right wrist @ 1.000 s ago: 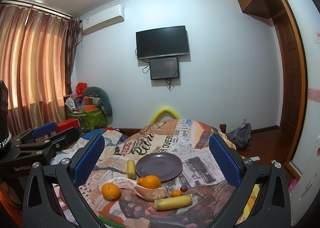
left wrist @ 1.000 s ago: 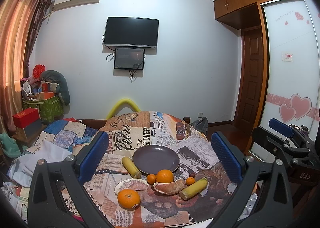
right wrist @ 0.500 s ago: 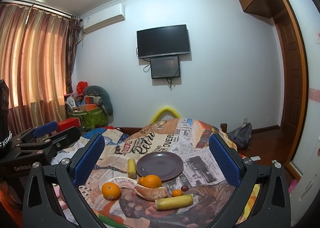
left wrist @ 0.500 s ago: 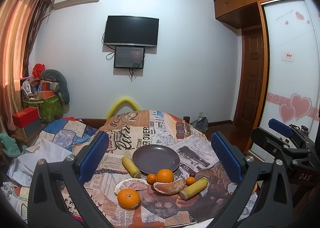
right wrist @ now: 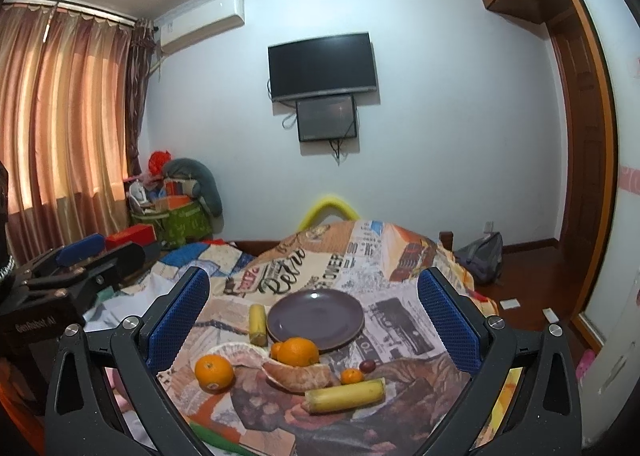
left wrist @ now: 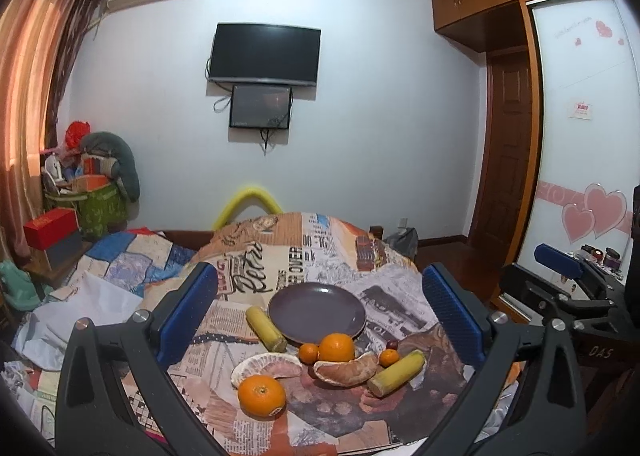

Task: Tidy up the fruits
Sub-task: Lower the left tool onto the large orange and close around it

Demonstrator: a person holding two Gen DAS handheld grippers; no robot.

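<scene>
Left wrist view: the left gripper (left wrist: pixel 318 314) hangs above the near edge of a table draped in a newspaper-print cloth (left wrist: pixel 280 260), its blue-padded fingers (left wrist: pixel 188 310) spread wide with nothing between them. Taking the purple plate (left wrist: pixel 316 312) as the anchor and going left to right: far left of it, drawn curtains (left wrist: pixel 24 68) and a piled green bag (left wrist: pixel 100 208); between those and the cloth, a rumpled patchwork cover (left wrist: pixel 128 260). Touching the plate's left rim lies a yellow cut stalk (left wrist: pixel 266 329). In front of the plate are a peeled pomelo piece (left wrist: pixel 266 366), a large orange (left wrist: pixel 262 396) nearest the camera, a second orange (left wrist: pixel 337 347) at the plate's front rim with a small tangerine (left wrist: pixel 308 352) beside it, a curved pomelo segment (left wrist: pixel 346 370), another small tangerine (left wrist: pixel 389 357), a dark grape (left wrist: pixel 393 344) and a second yellow stalk (left wrist: pixel 396 373). The plate itself is bare. Behind it, a television (left wrist: pixel 265 53) hangs on the pale wall.

Right of the plate the right gripper (right wrist: pixel 314 314) waits, fingers likewise wide apart and empty. The cloth drops off at the right edge to bare wood floor (right wrist: pixel 528 268) leading to a brown door (left wrist: pixel 508 144) and a wardrobe panel with pink hearts (left wrist: pixel 592 212).
</scene>
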